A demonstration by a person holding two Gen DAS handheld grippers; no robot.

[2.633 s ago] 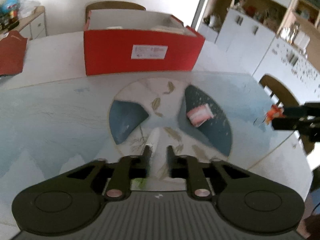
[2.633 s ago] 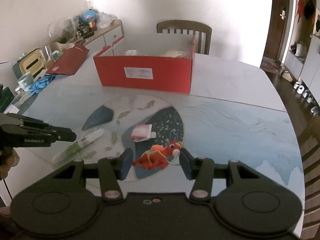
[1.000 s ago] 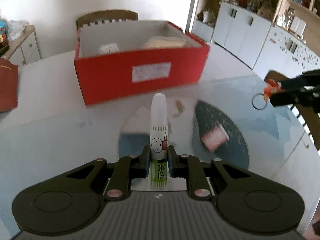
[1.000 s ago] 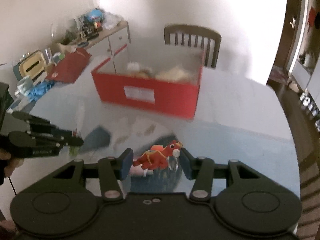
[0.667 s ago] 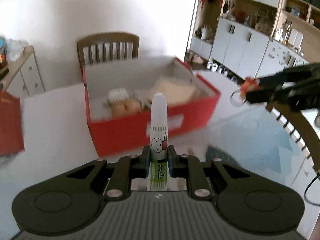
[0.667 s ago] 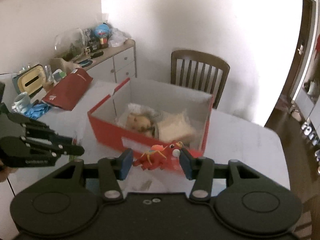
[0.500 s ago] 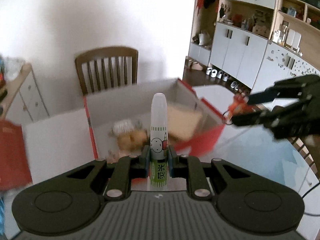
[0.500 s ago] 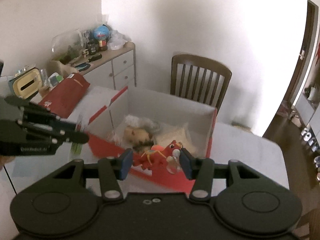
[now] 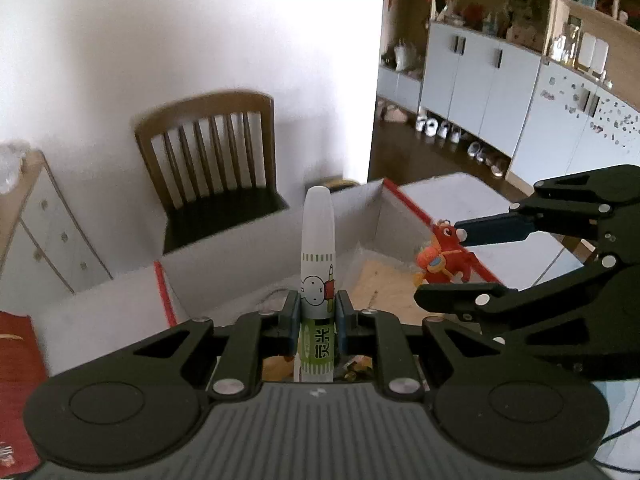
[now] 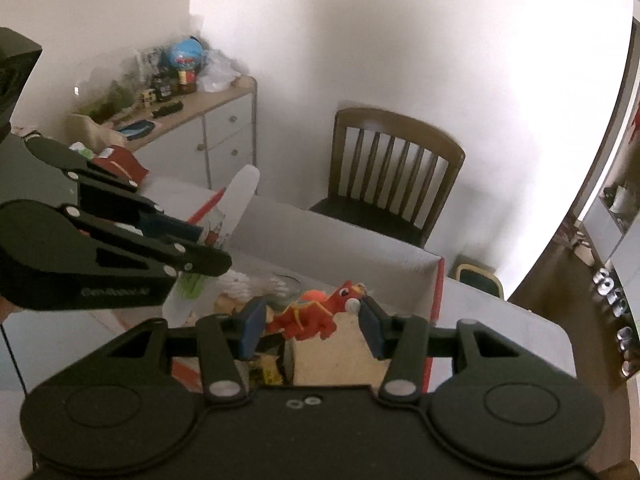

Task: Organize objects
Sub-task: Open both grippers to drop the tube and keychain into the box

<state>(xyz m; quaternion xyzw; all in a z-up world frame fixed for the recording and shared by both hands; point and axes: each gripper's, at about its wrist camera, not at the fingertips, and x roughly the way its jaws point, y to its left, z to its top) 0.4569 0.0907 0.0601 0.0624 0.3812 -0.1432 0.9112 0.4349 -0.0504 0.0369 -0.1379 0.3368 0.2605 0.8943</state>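
Note:
My left gripper (image 9: 317, 308) is shut on a white and green glue stick (image 9: 317, 276), which stands upright between the pads. Below it lies the open red box (image 9: 404, 196) with white inner walls. My right gripper (image 10: 310, 318) is shut on a small red horse toy (image 10: 310, 316) and hangs over the same box (image 10: 438, 292). In the left wrist view the right gripper (image 9: 460, 260) comes in from the right with the toy (image 9: 444, 260). From the left of the right wrist view reaches the left gripper (image 10: 208, 248), still holding the stick (image 10: 236, 200). Wrapped items and a pale flat pack lie inside the box.
A brown wooden chair (image 9: 212, 156) stands behind the table's far edge. A sideboard (image 10: 192, 120) crowded with small items runs along the left wall. White cupboards and shelves (image 9: 520, 72) fill the right side of the room. A red bag (image 9: 16, 356) lies on the table at left.
Both grippers have carried their loads from above the round mat forward and up to over the open red box. The grips on the glue stick and the horse toy are unchanged.

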